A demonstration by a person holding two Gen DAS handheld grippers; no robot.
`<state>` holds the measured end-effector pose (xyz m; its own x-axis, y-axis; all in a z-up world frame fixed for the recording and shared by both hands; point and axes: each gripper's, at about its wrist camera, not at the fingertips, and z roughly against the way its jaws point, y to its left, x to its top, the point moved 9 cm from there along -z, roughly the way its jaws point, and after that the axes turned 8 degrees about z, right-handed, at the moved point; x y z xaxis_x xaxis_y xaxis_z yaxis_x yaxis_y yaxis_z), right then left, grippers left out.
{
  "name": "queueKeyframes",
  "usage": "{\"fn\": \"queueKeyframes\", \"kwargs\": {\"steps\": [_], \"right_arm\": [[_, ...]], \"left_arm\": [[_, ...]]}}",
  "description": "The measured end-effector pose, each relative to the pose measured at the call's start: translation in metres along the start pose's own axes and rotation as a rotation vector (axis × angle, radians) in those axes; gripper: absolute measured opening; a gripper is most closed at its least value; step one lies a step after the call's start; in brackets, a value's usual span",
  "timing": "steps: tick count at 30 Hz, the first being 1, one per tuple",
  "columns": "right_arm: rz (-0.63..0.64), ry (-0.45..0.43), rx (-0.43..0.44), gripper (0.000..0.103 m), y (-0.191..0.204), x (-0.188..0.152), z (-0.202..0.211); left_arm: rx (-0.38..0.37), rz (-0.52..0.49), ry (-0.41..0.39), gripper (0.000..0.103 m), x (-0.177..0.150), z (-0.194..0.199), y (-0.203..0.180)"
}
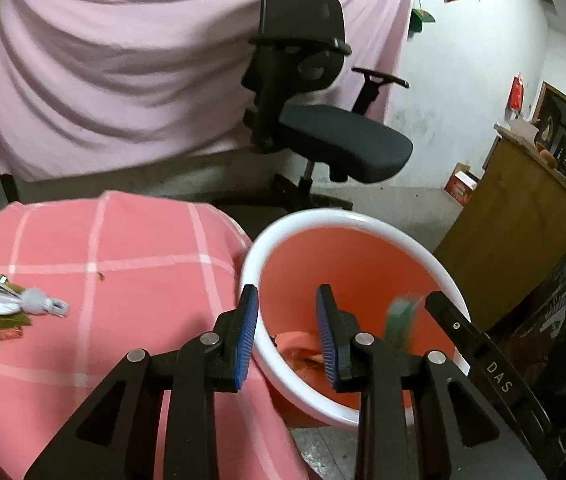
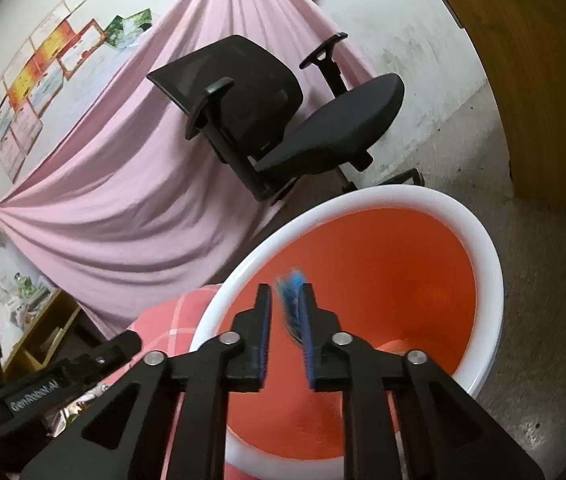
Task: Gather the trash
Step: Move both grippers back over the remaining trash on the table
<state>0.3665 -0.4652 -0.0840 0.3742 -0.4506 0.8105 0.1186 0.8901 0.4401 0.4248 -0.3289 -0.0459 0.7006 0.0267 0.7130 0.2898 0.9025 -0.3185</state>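
An orange bin with a white rim [image 1: 363, 222] stands beside the pink checked table [image 1: 103, 248]; it also shows in the right wrist view [image 2: 495, 280]. My left gripper [image 1: 287, 336] is open and empty over the bin's near rim. My right gripper [image 2: 285, 320] is over the bin mouth, jaws slightly apart, with a blurred blue-green wrapper [image 2: 291, 300] between them, against the right pad; the wrapper also shows blurred in the left wrist view [image 1: 401, 316]. Several pieces of trash [image 1: 11, 308] lie at the table's left edge. Something lies at the bin's bottom [image 1: 303, 356].
A black office chair [image 1: 323, 120] stands behind the bin before a pink draped sheet [image 1: 123, 80]. A wooden cabinet [image 1: 523, 208] is to the right. A yellow shelf [image 2: 43, 340] stands low at the left in the right wrist view.
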Motion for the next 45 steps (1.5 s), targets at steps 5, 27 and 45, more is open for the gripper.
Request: {"fn": "queueKeyframes", "kwargs": {"steps": [5, 27, 45], "right_arm": [[0.039, -0.040, -0.008, 0.033, 0.009, 0.009, 0.008], [0.392, -0.314, 0.172, 0.082, 0.186, 0.035, 0.076], [0.620, -0.387, 0.314, 0.103, 0.295, -0.027, 0.087]], "left_arm": [[0.030, 0.007, -0.057, 0.025, 0.010, 0.024, 0.011], [0.217, 0.093, -0.466, 0.064, 0.027, 0.211, 0.134], [0.373, 0.238, -0.670, 0.101, -0.026, 0.290, 0.270]]}}
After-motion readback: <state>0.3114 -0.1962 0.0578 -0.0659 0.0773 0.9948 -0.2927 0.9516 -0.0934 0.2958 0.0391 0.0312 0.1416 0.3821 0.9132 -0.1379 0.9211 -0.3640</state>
